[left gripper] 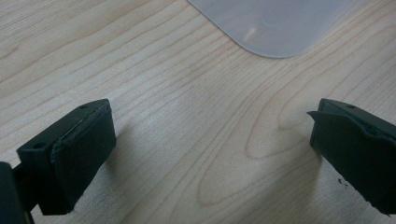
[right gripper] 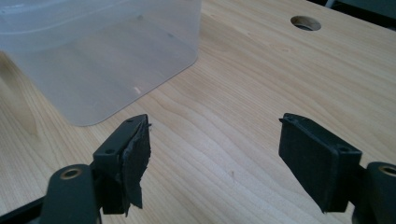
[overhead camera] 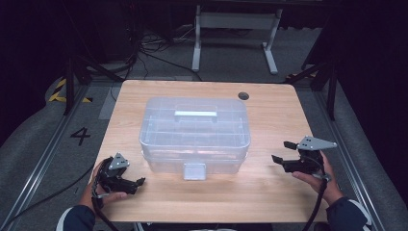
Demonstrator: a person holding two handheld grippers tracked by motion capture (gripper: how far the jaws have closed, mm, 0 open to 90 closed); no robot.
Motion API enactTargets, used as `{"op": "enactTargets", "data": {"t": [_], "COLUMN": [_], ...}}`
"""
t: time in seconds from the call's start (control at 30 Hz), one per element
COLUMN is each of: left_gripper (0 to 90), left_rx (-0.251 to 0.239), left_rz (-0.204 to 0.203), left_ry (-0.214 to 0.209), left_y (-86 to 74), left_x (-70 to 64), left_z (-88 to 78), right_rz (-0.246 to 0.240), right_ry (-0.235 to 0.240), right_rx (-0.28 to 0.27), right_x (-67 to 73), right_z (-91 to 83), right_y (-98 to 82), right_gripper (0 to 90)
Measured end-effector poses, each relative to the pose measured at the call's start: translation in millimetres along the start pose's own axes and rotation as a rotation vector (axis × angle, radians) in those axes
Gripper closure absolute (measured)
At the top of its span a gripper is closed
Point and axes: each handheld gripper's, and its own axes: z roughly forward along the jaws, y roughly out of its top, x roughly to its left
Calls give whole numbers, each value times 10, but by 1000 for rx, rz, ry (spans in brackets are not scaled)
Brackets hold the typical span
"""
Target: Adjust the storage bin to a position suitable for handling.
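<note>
Wooden table [overhead camera: 269, 192] takes up most of the high view, light grain, with a round cable hole [overhead camera: 244, 96] near its far right corner; same hole sits at the top of the right gripper view [right gripper: 305, 23]

Clear plastic storage box [overhead camera: 195, 132] stands in the middle of the table, lid on, pale handle [overhead camera: 195, 114] flat along the lid top, clear front latch [overhead camera: 194, 171] on the near side facing the person. Box looks see-through, contents cannot be made out. Box corner also in the left gripper view [left gripper: 275, 23] at the top, and its side wall fills the upper left of the right gripper view [right gripper: 98, 60]

Left gripper [overhead camera: 137, 184] – low at the near left edge of the table, held in the person's left hand [overhead camera: 103, 195], pointing toward the box's near left corner, near it but apart. Its jaws are spread wide over bare wood in the left gripper view [left gripper: 212, 154], nothing between them – released

Right gripper [overhead camera: 283, 151] – right of the box, held in the right hand [overhead camera: 315, 178], grey three-cornered plate on top, raised off the table, aimed at the box's right side, not touching. Jaws stand parted in the right gripper view [right gripper: 215, 158] with only wood between them, gripping nothing; one pad looks frayed at its edge
</note>
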Motion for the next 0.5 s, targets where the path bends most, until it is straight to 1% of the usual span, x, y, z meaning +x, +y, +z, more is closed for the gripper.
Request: {"op": "enactTargets", "data": {"t": [0.13,0.17,0.2,0.3,0.47,0.5], "left_gripper": [7,7,8,14,22,25], "left_rx": [-5,-5,-5,-6,-7,-6], "left_rz": [-1,1,0,3,6,9], "left_ry": [2,1,3,0,3,3], "left_y": [-2,-2,-2,-3,-2,-2], "left_x": [-1,-1,-2,-1,6,9], "left_z": [4,4,3,0,-7,-9], "right_rz": [-21,-23,-19,-14,-46,-53], "right_ry": [0,-2,4,-4,1,-4], "right_rx": [-11,-22,-31,-58,-80,-88], "right_x": [-22,-30,-36,-41,-21,-18], "right_z": [-37,-47,-58,-83,-107,-108], "right_y": [125,165,199,303,508,546], "right_gripper": [265,264,264,261,266,268]}}
